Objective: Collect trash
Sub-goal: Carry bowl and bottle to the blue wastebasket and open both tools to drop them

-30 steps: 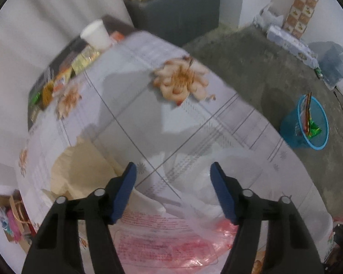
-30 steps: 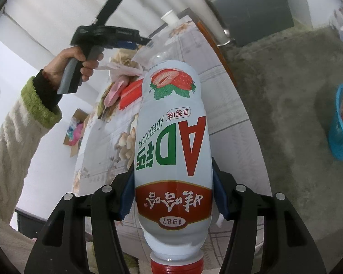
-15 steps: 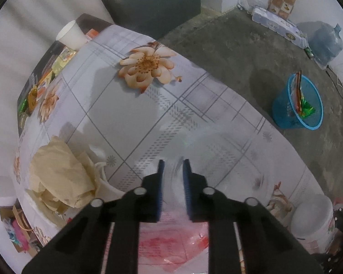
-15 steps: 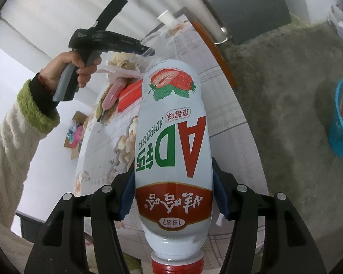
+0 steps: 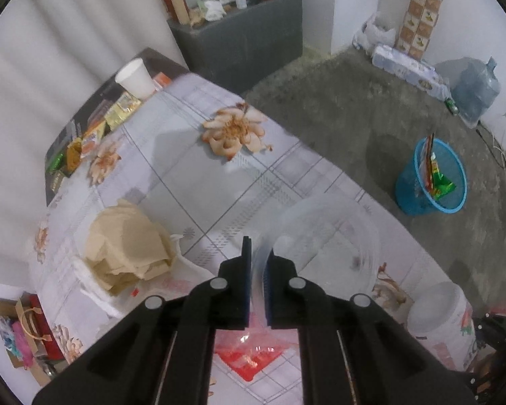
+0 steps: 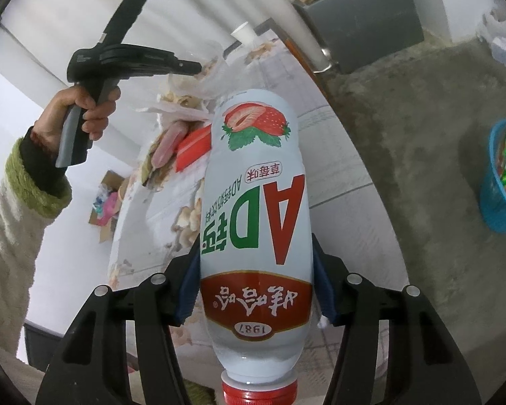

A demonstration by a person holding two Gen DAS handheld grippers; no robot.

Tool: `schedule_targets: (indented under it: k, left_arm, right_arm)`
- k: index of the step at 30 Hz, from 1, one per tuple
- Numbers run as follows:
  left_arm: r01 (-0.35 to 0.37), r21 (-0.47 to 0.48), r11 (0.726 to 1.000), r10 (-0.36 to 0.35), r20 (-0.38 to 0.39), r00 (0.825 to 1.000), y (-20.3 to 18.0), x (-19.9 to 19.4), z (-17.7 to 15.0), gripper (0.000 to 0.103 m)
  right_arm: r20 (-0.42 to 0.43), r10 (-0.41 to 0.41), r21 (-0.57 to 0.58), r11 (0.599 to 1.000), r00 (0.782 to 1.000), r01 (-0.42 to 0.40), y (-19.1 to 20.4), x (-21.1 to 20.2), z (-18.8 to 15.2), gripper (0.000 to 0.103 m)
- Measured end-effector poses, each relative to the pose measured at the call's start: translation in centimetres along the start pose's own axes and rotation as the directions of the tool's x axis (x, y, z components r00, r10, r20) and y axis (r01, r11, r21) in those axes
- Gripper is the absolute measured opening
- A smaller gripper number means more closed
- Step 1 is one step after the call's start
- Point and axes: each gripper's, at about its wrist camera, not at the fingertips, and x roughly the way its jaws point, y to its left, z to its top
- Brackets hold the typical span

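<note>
My left gripper [image 5: 258,260] is shut on a clear plastic bag [image 5: 327,226] and holds it above the flowered table [image 5: 199,168]. The bag blurs as it lifts. My right gripper [image 6: 254,270] is shut on a white milk-drink bottle [image 6: 256,209] with a red cap and strawberry label, cap toward the camera. In the right wrist view the left gripper [image 6: 195,66] shows at upper left, held by a hand, with the bag [image 6: 216,67] hanging from its tip. A crumpled brown paper [image 5: 128,243] and a red wrapper [image 5: 253,357] lie on the table.
A blue trash basket [image 5: 431,182] with wrappers stands on the grey floor to the right; it also shows in the right wrist view [image 6: 504,182]. A white paper cup [image 5: 135,76] and snack packets [image 5: 94,128] sit at the table's far end. A white bucket [image 5: 442,324] stands beside the table.
My left gripper closed from wide open onto the clear plastic bag and lifted it off the table. My right gripper kept hold of the bottle, nearly still.
</note>
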Motion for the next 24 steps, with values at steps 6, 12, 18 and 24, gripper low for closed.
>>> schedule_targets:
  k: [6, 12, 18, 24]
  left_arm:
    - [0.013, 0.007, 1.000, -0.014, 0.069, 0.998, -0.9, -3.7, -0.5, 0.006]
    - [0.073, 0.039, 0.997, -0.077, 0.141, 0.987, -4.2, -7.4, -0.3, 0.006]
    - [0.181, 0.104, 0.978, -0.197, 0.177, 0.964, -11.4, -8.8, 1.6, 0.006]
    - [0.290, 0.166, 0.943, -0.308, 0.101, 0.946, -22.7, -4.9, 4.5, 0.006]
  right_arm:
    - [0.064, 0.014, 0.015, 1.000, 0.998, -0.015, 0.2, -2.6, -0.3, 0.053]
    - [0.157, -0.034, 0.071, 0.997, 0.987, 0.023, -1.5, -6.7, -0.9, 0.053]
    - [0.307, -0.185, 0.268, 0.958, 0.933, 0.102, -7.7, -13.8, -2.1, 0.054]
    - [0.344, -0.346, 0.483, 0.863, 0.873, 0.152, -15.6, -18.5, -3.6, 0.054]
